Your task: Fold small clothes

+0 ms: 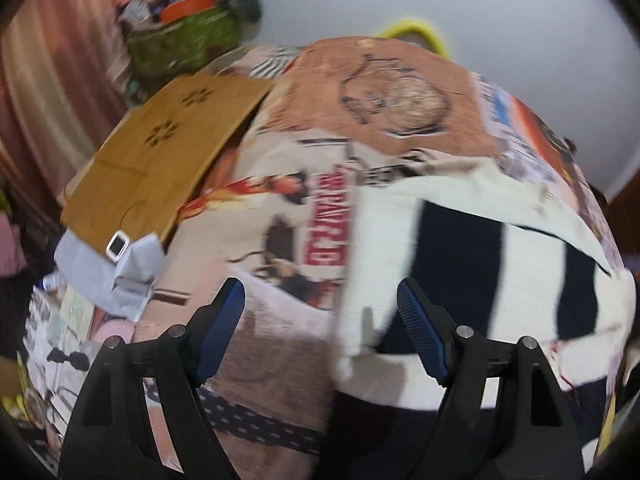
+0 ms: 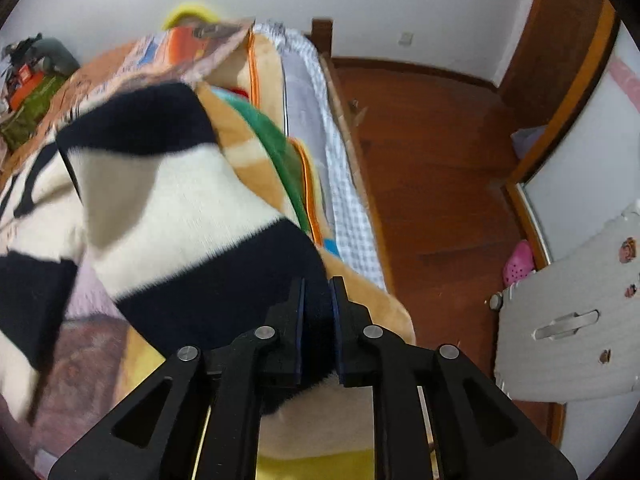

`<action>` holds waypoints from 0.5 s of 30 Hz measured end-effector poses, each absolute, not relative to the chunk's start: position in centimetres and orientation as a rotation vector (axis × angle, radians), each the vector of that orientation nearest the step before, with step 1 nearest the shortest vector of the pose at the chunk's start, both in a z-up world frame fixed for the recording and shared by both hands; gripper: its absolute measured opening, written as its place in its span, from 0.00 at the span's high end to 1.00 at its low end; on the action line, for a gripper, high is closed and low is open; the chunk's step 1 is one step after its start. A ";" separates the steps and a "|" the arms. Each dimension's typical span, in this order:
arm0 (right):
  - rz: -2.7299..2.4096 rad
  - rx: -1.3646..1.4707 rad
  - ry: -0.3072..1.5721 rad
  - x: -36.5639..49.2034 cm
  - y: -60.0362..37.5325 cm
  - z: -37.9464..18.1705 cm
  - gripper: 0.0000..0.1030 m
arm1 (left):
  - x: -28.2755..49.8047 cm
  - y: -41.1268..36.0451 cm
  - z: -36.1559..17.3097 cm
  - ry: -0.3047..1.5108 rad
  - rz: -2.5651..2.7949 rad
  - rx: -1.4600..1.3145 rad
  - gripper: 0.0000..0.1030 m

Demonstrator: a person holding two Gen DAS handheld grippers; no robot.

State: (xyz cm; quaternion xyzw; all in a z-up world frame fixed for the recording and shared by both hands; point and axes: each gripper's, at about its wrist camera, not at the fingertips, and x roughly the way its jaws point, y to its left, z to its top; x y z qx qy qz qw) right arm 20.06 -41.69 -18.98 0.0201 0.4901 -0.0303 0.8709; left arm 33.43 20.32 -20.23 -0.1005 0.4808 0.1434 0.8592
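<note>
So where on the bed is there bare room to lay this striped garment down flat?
Free: the printed bedspread between the wooden board and the striped garment. Crowded: the board's near end, with crumpled paper.

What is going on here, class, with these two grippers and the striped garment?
A person is folding a black-and-white striped garment on a bed covered with a printed bedspread. The right gripper is shut on a dark stripe of the garment, lifting that part. The left gripper is open above the garment's other end, gripping nothing. The fold is not finished.
</note>
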 end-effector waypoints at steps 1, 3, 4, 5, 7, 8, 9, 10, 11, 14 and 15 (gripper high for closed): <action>-0.059 0.042 1.001 20.2 -41.1 -18.1 0.79 | 33.7 21.1 -20.6 1.019 0.307 -0.224 0.24; -0.031 0.047 0.949 20.4 -39.7 -16.3 0.66 | 34.1 22.1 -21.5 1.035 0.297 -0.250 0.24; -0.004 0.052 0.921 20.7 -38.6 -15.3 0.64 | 34.4 22.4 -22.0 1.041 0.289 -0.257 0.24; 0.026 0.054 0.902 21.1 -37.4 -14.5 0.62 | 34.9 22.5 -22.5 1.048 0.279 -0.262 0.24; 0.085 0.058 0.878 21.9 -35.2 -13.4 0.61 | 35.9 22.6 -23.6 1.069 0.248 -0.275 0.24; 0.115 0.063 0.872 22.4 -34.2 -13.0 0.60 | 36.5 22.5 -24.2 1.080 0.231 -0.283 0.24; 0.156 0.069 0.865 23.2 -32.6 -12.7 0.58 | 37.1 22.3 -24.8 1.093 0.212 -0.289 0.24; 0.190 0.074 0.863 23.6 -31.4 -12.8 0.58 | 37.6 22.0 -25.2 1.105 0.196 -0.293 0.24; 0.220 0.076 0.866 24.4 -30.2 -12.8 0.58 | 38.0 21.7 -25.7 1.116 0.184 -0.293 0.24; 0.278 0.072 0.874 26.3 -27.1 -14.1 0.57 | 39.1 21.0 -26.8 1.141 0.137 -0.292 0.24; 0.301 0.063 0.892 26.9 -26.3 -14.6 0.57 | 39.5 20.7 -27.2 1.146 0.117 -0.294 0.24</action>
